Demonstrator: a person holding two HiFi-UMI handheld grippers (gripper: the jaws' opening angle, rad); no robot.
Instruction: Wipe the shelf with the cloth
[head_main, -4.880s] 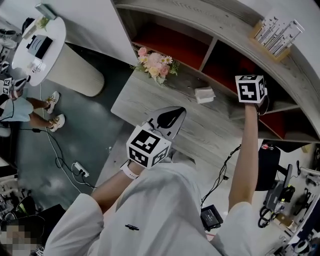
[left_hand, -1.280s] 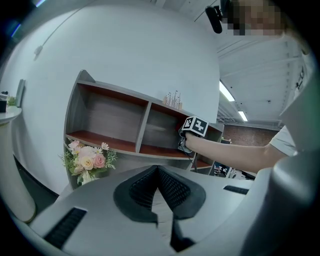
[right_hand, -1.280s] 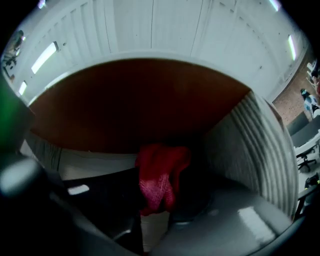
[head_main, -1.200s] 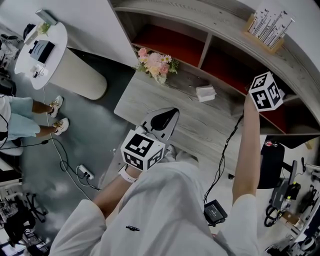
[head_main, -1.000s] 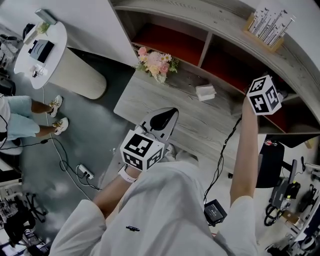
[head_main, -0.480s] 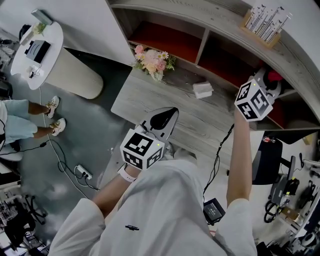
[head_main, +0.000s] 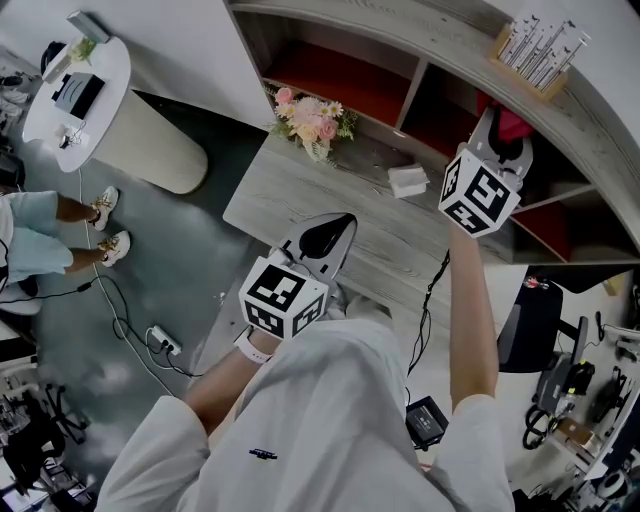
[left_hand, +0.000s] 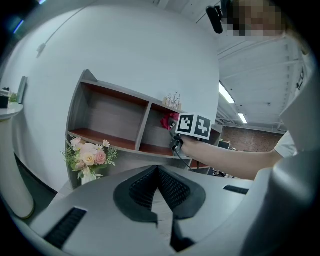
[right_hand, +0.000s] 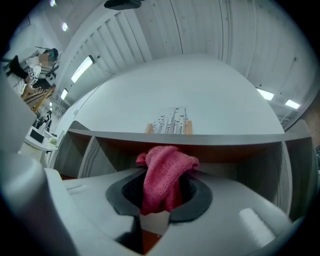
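- Pink cloth (right_hand: 165, 172) is clamped between the jaws of the right gripper (right_hand: 159, 202); its long axis runs along the jaws; the bunched end pokes past the tips toward the shelf (right_hand: 225, 139)
- The cloth sits before a right-hand compartment, just under the top board's edge; a wooden holder (right_hand: 170, 126) of pale upright pieces stands on top
- Left gripper (left_hand: 158, 172) has its jaws together, empty, low over the counter (head_main: 330, 205); flowers (head_main: 310, 122) are well apart
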